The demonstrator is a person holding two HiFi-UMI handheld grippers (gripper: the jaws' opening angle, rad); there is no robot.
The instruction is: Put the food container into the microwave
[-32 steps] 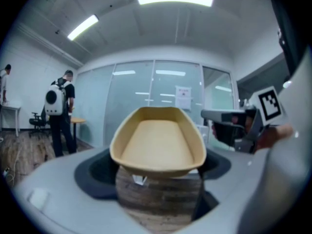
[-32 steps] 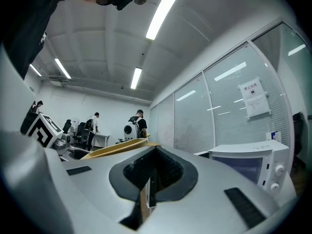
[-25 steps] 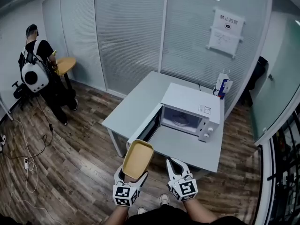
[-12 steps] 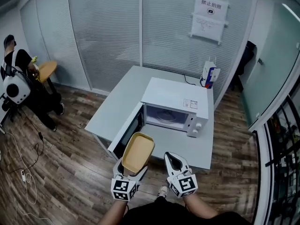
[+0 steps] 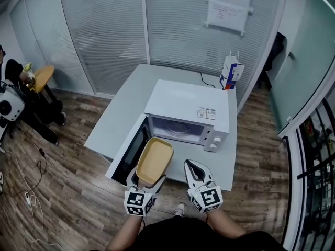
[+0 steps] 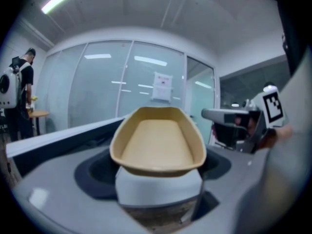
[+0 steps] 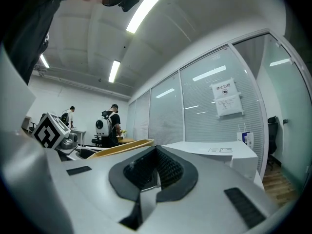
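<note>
An empty tan food container (image 5: 155, 160) is held by its near end in my left gripper (image 5: 145, 184), which is shut on it. From the left gripper view the container (image 6: 158, 143) fills the middle, open side up. The white microwave (image 5: 188, 106) stands on the grey table (image 5: 119, 113) with its door (image 5: 129, 149) swung down and open, showing the cavity (image 5: 179, 128). The container hovers in front of the door, short of the cavity. My right gripper (image 5: 194, 171) is beside it on the right, shut and empty. In the right gripper view the container's rim (image 7: 122, 146) shows at left.
A blue and white carton (image 5: 231, 72) stands behind the microwave. Glass partition walls with blinds run behind the table. A person with a white backpack (image 5: 9, 106) stands at far left by a small round table (image 5: 43, 76). Cables lie on the wood floor (image 5: 31, 177).
The view has drawn closer to the table and microwave. Both grippers kept their pose, the left still holding the container, now just before the open door.
</note>
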